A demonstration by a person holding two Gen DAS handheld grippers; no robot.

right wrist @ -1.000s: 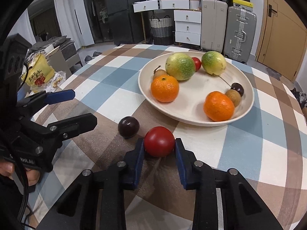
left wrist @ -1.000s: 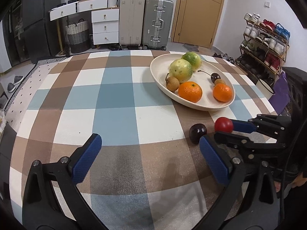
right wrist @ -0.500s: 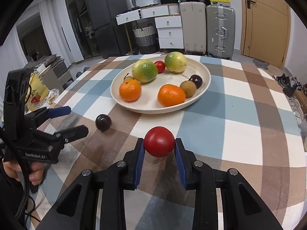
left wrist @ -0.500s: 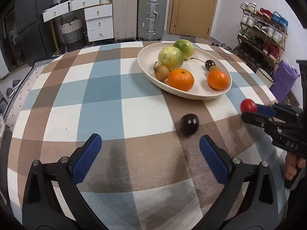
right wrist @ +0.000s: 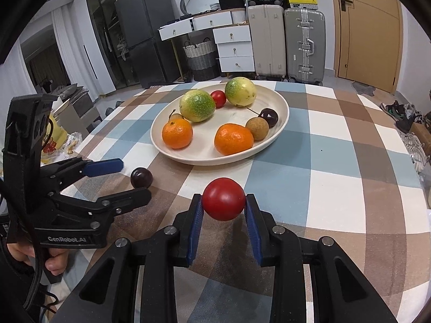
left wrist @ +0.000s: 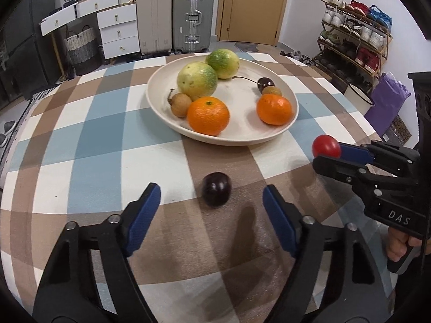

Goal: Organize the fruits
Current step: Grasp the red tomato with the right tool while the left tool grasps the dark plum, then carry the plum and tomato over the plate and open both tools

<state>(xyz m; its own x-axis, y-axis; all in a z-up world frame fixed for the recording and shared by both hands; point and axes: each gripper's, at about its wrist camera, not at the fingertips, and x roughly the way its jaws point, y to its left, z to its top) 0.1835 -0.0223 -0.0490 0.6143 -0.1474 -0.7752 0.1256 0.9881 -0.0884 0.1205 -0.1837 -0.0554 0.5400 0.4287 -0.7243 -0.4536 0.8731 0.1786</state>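
Observation:
A dark plum (left wrist: 216, 189) lies on the checked tablecloth just ahead of my left gripper (left wrist: 211, 195). Its jaws are closing, one on either side of the plum, and the pads stand clear of it. In the right wrist view the same plum (right wrist: 141, 177) sits between the left gripper's blue pads. My right gripper (right wrist: 223, 202) is shut on a red tomato (right wrist: 223, 198), held above the cloth in front of the cream bowl (right wrist: 280, 132). The bowl holds two oranges, two green-yellow fruits, longans, a cherry and a small red fruit.
The round table (left wrist: 89, 140) carries a blue, brown and white checked cloth. Suitcases, white drawers and a door stand behind it. A shoe rack (left wrist: 355, 40) is at the right and snack bags (right wrist: 58, 140) lie off the table's left edge.
My left gripper moved up to the dark plum and its jaws narrowed around it. My right gripper carried the tomato up and away from the plum, toward the right.

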